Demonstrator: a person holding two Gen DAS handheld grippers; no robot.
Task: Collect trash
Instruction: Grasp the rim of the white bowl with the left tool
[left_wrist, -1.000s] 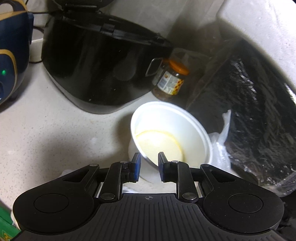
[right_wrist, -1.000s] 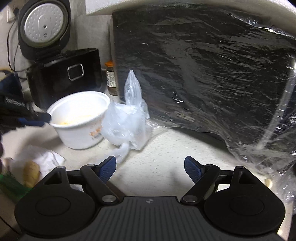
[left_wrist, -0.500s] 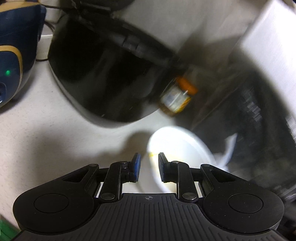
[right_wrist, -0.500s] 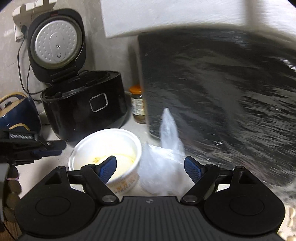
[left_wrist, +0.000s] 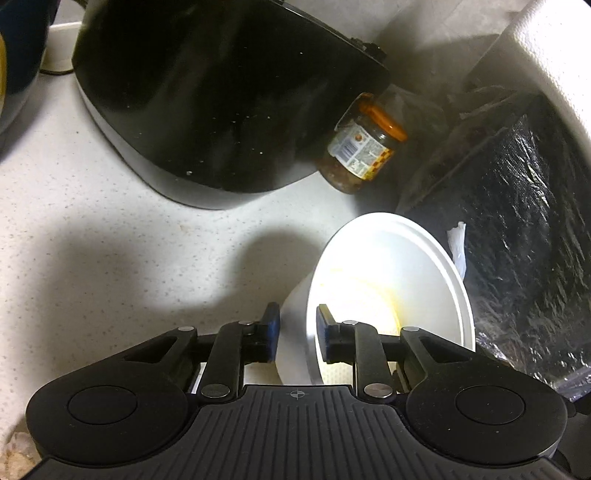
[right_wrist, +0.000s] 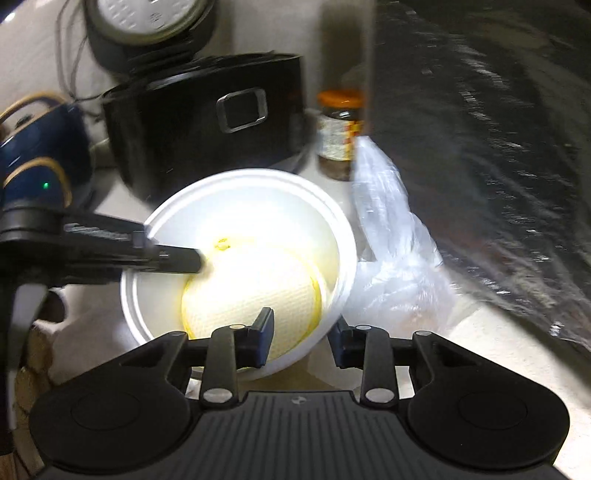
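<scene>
Jar (left_wrist: 364, 144) label unreadable. White foam bowl (right_wrist: 258, 206), yellow residue inside, on counter (left_wrist: 92, 240). Left gripper (left_wrist: 297, 323) & right gripper (right_wrist: 301, 334) both closing, bowl rim btwn jaws.

Speckled white countertop (left_wrist: 110, 229) is carrying all items. Black rice cooker (left_wrist: 221, 103) is sitting at the back, lid standing open in the right wrist view. Orange-lidded glass jar (left_wrist: 364, 146) is standing just beside the cooker. White disposable bowl (left_wrist: 399, 266) with yellow residue is sitting in front of the jar. Crumpled clear plastic bag (right_wrist: 391, 236) is lying beside the bowl. Dark blue appliance (right_wrist: 37, 162) is sitting left of the cooker.
</scene>
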